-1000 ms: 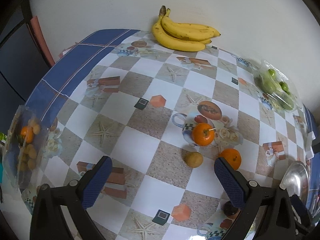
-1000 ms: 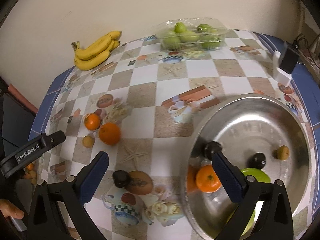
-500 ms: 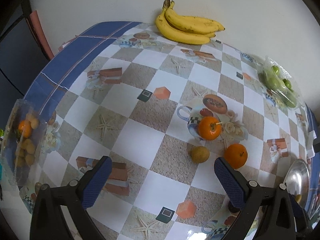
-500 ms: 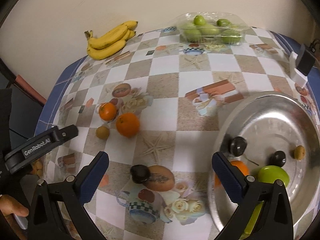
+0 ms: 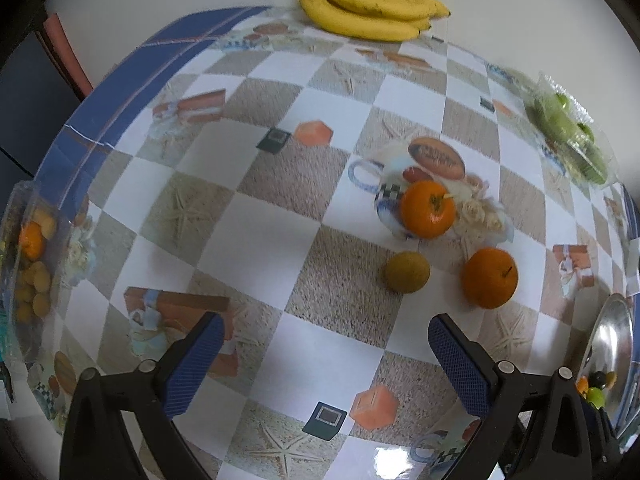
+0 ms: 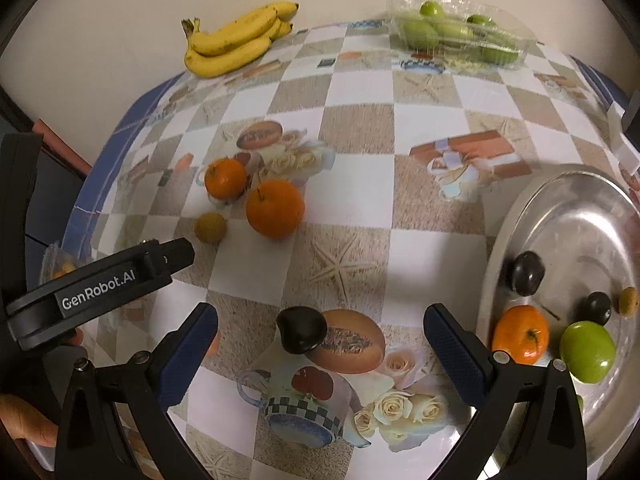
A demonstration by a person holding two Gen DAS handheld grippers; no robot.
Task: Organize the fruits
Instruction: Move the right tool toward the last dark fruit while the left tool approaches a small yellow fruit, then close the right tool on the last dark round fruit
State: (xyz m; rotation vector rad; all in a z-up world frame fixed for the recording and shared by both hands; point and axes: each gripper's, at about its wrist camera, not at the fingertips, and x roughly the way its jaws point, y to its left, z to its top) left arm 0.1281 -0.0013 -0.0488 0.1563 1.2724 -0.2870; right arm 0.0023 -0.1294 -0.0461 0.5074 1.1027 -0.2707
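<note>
Both tongs stand with their fingers wide apart and nothing between them. The left gripper (image 5: 322, 354) hangs over the patterned table (image 5: 256, 240); the right gripper (image 6: 320, 344) hangs over the same cloth with a dark plum (image 6: 301, 329) lying just ahead, almost centred between its fingers.

Ahead of the left tongs and a little to their right lies a small brown fruit (image 5: 407, 271). Beyond it, further right, sits a large orange (image 5: 489, 277), and past both a tangerine (image 5: 428, 209). None of the three touch. The bananas (image 5: 372, 12) rest at the far edge against the wall, and a clear box of green fruit (image 6: 460, 34) sits far ahead of the right tongs.

To the right of the right tongs is the steel tray (image 6: 580, 216), already holding two dark plums, a tangerine, a green apple (image 6: 587, 351) and a small brown fruit.

The step in hand looks like gathering loose fruit into the tray, with both tongs between pickups. The right tongs seem best placed: lower onto the dark plum, close gently round its middle, then carry it right into the tray. The left would need to reach forward for the small brown fruit.
</note>
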